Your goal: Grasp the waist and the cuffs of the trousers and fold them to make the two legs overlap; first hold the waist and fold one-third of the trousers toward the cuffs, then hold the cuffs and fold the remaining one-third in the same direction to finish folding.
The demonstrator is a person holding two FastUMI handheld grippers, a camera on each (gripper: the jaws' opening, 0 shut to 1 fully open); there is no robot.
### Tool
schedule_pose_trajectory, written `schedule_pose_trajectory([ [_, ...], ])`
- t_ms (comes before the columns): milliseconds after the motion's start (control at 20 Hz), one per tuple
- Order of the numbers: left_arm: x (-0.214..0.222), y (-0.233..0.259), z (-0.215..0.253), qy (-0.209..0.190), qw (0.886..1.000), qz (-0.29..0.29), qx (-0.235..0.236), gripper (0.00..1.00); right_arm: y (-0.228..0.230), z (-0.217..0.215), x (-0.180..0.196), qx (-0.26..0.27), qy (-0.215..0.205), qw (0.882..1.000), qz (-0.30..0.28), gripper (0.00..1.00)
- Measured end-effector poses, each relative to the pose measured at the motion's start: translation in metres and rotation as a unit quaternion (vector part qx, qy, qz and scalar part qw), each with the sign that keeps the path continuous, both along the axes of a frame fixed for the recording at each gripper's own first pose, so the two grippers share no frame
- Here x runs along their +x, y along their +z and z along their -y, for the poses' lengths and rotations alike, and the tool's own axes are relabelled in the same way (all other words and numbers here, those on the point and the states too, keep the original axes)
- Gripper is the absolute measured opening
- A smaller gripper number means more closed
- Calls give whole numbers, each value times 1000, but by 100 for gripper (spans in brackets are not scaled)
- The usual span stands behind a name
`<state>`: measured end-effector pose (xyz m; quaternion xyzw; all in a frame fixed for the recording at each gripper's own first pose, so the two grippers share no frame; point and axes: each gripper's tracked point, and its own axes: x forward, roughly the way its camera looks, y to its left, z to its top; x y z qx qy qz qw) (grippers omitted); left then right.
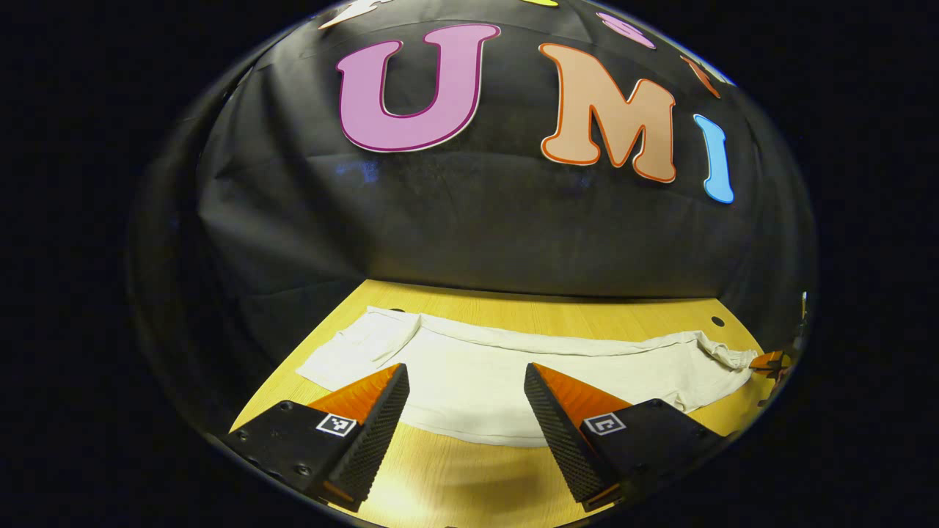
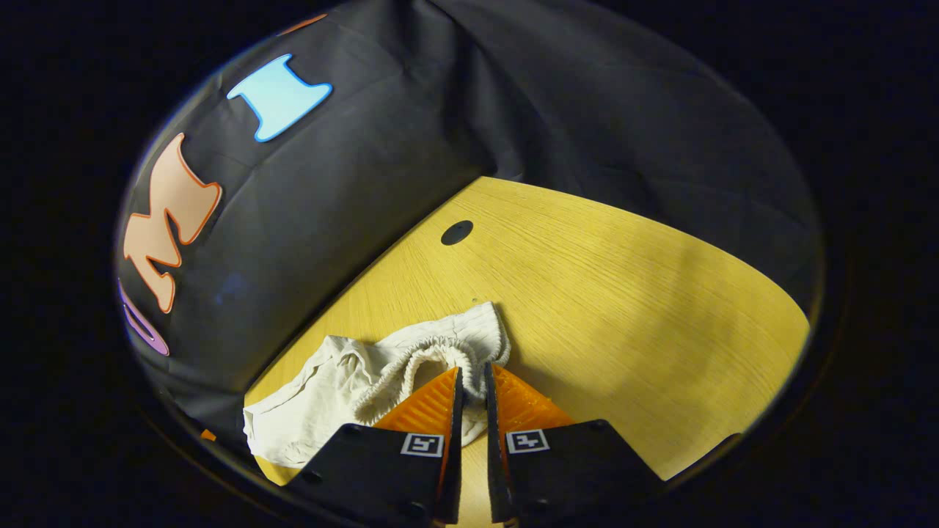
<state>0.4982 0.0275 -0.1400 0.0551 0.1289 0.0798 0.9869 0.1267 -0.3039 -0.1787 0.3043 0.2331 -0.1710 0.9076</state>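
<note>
Flat on one table [image 1: 469, 484], one trousers [image 1: 469, 381] — left gripper [image 1: 466, 381] jaws apart, right gripper [image 2: 469, 375] clamped on waistband [image 2: 440, 352].

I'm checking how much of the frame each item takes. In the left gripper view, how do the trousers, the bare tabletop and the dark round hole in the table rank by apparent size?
1. Trousers, roughly level with
2. tabletop; the trousers hide much of it, so this order is unsure.
3. Hole, clearly smallest.

It was a recording booth, not a home: creased black cloth walls [image 1: 469, 220] enclosed a bare pale wooden tabletop [image 2: 623, 293] (with round dark holes).
</note>
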Motion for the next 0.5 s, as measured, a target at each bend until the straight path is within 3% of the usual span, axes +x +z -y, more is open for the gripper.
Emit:
schedule_pose_trajectory([
  [50, 0, 1, 1, -3, 1000, 0, -1, 96, 7, -3, 0, -6, 3, 1000, 4, 12],
  [100, 1, 0, 2, -7, 1000, 3, -1, 96, 13, -5, 0, -12, 7, 1000, 9, 17],
  [500, -1, -1, 0, -21, 1000, 8, -17, 96, 73, -34, -2, -82, 30, 995, 50, 17],
])
